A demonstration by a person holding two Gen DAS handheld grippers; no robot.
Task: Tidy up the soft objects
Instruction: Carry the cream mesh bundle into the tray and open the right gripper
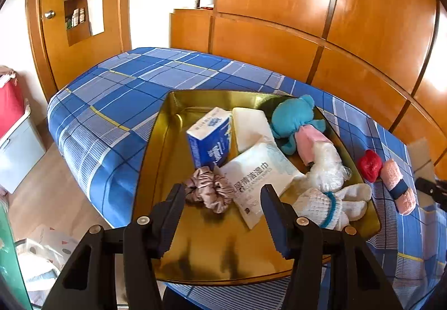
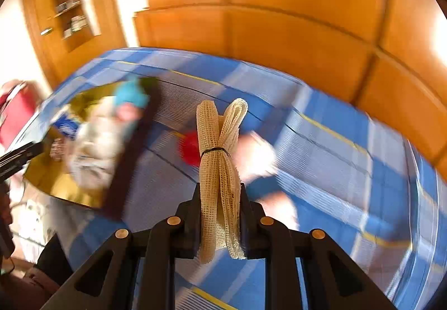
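A gold tray (image 1: 156,170) lies on the blue plaid bed. In it are a pink satin scrunchie (image 1: 208,188), a blue tissue pack (image 1: 209,141), a white wipes pack (image 1: 259,178), a white pad (image 1: 251,128), a teal plush toy (image 1: 293,121), a plastic-wrapped bundle (image 1: 327,167) and white socks (image 1: 332,203). My left gripper (image 1: 222,192) is open and empty, just above the tray's near part. My right gripper (image 2: 220,189) is shut on a tied cream mesh bundle (image 2: 219,159) and holds it above the bed. The right wrist view is blurred.
A red ball (image 1: 370,164) and a pink rolled towel with a blue band (image 1: 398,187) lie on the bed right of the tray. Wooden wardrobe panels (image 1: 307,2) stand behind the bed. A red and grey box (image 1: 14,128) and bags sit on the floor at left.
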